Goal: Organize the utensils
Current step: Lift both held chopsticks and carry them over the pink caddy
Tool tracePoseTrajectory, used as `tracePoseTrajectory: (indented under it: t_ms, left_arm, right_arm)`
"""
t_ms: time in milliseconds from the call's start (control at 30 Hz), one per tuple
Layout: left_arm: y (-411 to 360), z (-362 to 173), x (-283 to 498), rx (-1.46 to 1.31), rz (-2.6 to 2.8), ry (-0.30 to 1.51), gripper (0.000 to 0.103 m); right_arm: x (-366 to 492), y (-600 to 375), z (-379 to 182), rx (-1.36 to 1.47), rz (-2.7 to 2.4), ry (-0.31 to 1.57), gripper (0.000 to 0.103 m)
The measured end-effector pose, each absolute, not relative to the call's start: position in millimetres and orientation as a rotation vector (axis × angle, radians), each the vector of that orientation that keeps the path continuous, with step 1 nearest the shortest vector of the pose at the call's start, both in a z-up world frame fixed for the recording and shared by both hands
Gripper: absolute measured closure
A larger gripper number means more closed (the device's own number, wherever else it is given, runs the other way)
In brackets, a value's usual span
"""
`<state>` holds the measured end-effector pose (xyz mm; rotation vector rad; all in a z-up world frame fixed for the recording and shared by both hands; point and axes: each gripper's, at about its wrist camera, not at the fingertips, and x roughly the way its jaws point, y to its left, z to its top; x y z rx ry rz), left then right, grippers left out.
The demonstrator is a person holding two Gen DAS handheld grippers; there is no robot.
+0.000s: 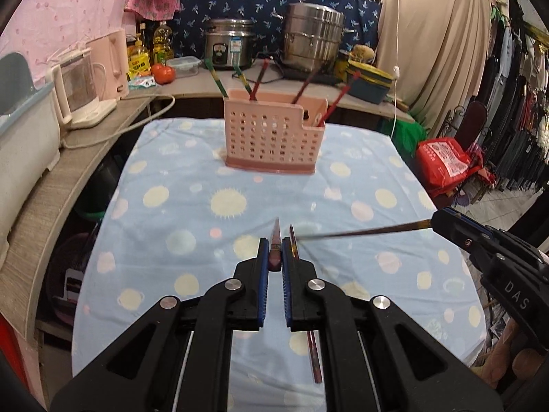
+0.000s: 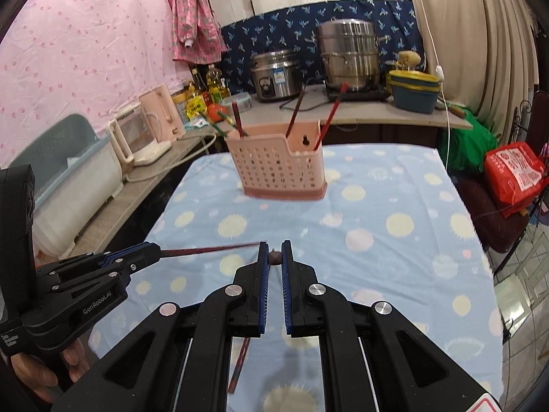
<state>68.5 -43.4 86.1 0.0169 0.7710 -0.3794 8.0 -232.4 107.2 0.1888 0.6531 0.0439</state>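
Both claws are clamped tight, each pinching one chopstick: left claw (image 1: 275,252) grips a reddish chopstick (image 1: 276,237), right claw (image 2: 275,257) a dark chopstick (image 1: 363,232). The pink basket (image 1: 272,137) stands further back on the surface (image 1: 171,206). Only the left view shows another chopstick (image 1: 314,357) lying underneath.

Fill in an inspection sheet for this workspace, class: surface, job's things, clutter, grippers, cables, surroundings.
Surface: blue blanket with pale dots covering the table.
Job's things: pink perforated plastic holder upright, several chopsticks inside; one dark chopstick lying on the blanket.
Clutter: nothing seen on the blanket.
Grippers: left hand-held gripper shut on a reddish chopstick; right hand-held gripper shut on a dark thin chopstick.
Cables: white cord hanging by the curtain.
Surroundings: steel rice cooker, stacked steel pot, red bag.
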Motion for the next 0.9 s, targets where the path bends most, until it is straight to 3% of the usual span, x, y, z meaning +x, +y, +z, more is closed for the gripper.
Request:
tracePoseTrajectory:
  t_ms: [500, 900]
  left_arm:
    - [-33.0, 181.3, 160.9, -0.006, -0.349, 0.596, 0.096]
    - [-43.9, 292.8, 240.2, -0.068, -0.342, 0.367, 0.096]
  right_arm:
    - [90.3, -251.1, 191.5, 0.180, 0.052, 0.492, 0.096]
    - [193.0, -264.9, 267.8, 0.204, 0.028, 0.330, 0.096]
